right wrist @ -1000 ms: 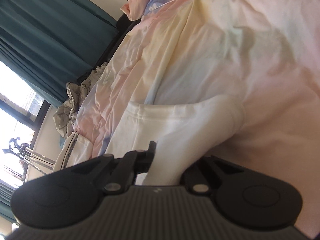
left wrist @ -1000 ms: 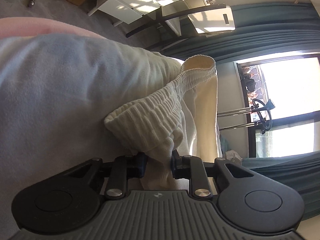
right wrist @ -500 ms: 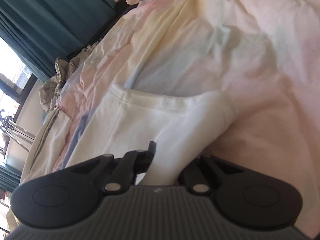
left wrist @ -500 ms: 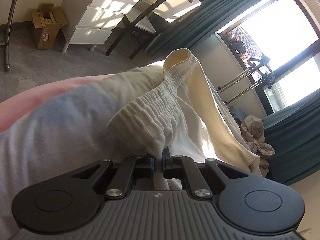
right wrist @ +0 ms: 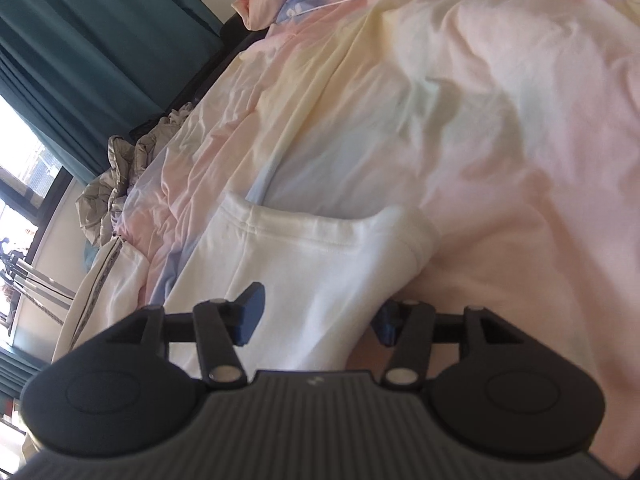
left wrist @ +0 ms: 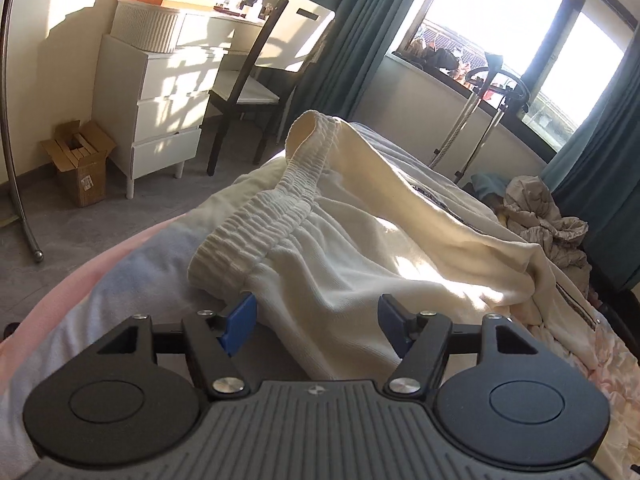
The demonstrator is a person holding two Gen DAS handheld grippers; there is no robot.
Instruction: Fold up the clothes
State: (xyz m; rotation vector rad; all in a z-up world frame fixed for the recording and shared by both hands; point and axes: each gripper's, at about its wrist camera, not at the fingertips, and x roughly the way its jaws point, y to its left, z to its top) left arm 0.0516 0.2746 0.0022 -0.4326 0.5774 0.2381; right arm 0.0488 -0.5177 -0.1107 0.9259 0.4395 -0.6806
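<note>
Both the left gripper (left wrist: 316, 322) and right gripper (right wrist: 318, 316) have spread, releasing the cream pants (left wrist: 340, 248); no legible writing.

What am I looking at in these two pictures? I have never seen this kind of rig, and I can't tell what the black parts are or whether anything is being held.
No robot here: a person carries a hand-held two-finger gripper in each hand, each with a fisheye camera looking along its fingers. The black shapes at the bottom are the grippers themselves. One picture comes from the left gripper, the other from the right gripper. Both stand open, blue pads apart, holding nothing. Between them lie cream shorts: the left view shows the elastic waistband, the right view the leg hem. The shorts rest on a bed with a pastel bedsheet.
</note>
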